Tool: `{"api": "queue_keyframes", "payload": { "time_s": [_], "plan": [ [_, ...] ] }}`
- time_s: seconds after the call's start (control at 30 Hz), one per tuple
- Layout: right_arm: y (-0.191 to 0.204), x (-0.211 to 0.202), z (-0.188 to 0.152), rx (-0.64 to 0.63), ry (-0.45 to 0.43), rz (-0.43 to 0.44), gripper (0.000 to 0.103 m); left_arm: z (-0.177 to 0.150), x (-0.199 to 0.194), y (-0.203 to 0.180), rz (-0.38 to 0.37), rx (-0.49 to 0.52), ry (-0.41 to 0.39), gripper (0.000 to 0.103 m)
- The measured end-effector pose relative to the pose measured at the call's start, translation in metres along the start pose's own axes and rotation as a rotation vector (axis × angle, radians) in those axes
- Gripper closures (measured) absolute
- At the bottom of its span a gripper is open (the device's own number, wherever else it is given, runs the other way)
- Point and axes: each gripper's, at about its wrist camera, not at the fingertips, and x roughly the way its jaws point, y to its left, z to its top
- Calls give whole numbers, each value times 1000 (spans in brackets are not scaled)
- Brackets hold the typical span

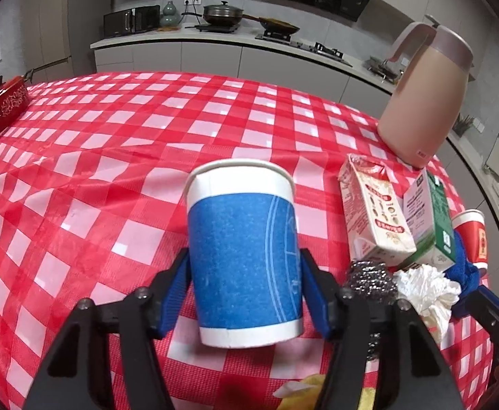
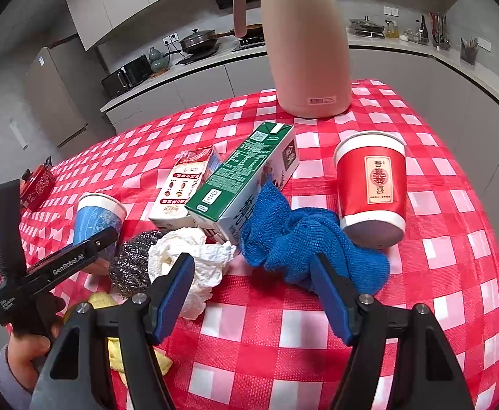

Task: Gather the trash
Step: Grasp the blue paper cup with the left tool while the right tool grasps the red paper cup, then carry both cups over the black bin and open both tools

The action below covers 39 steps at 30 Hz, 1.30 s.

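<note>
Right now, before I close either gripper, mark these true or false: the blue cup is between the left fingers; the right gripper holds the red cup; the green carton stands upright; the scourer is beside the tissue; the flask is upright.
1. Blue cup between the left gripper fingers: true.
2. Right gripper holds the red cup: false. Its jaws are open and empty; the cup is beyond them on the table.
3. Green carton upright: false. It lies on its side.
4. Scourer beside the tissue: true.
5. Flask upright: true.
</note>
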Motion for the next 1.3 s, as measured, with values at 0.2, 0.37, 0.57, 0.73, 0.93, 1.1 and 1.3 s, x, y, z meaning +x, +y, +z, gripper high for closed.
{"api": "queue_keyframes", "payload": {
  "time_s": [0.2, 0.37, 0.57, 0.73, 0.93, 1.1, 1.3],
  "plan": [
    [-13, -3, 6, 21, -21, -17, 31, 4, -17, -9, -37, -10, -49, 44],
    [-26, -5, 11, 47, -32, -37, 31, 4, -24, -27, -76, 10, -58, 44],
    [-43, -8, 18, 69, -47, -58, 31, 8, -33, -52, -118, 36, -82, 44],
    [-58, -8, 26, 89, -57, -84, 31, 14, -34, -71, -161, 45, -86, 44],
    [-75, 5, 40, 101, -55, -125, 30, 14, -27, -94, -187, 55, -82, 44],
    [-88, 25, 47, 116, -27, -133, 30, 12, -25, -106, -191, 62, -84, 44],
    [-92, 47, 49, 126, 16, -109, 30, 9, -25, -112, -173, 67, -92, 44]
  ]
}}
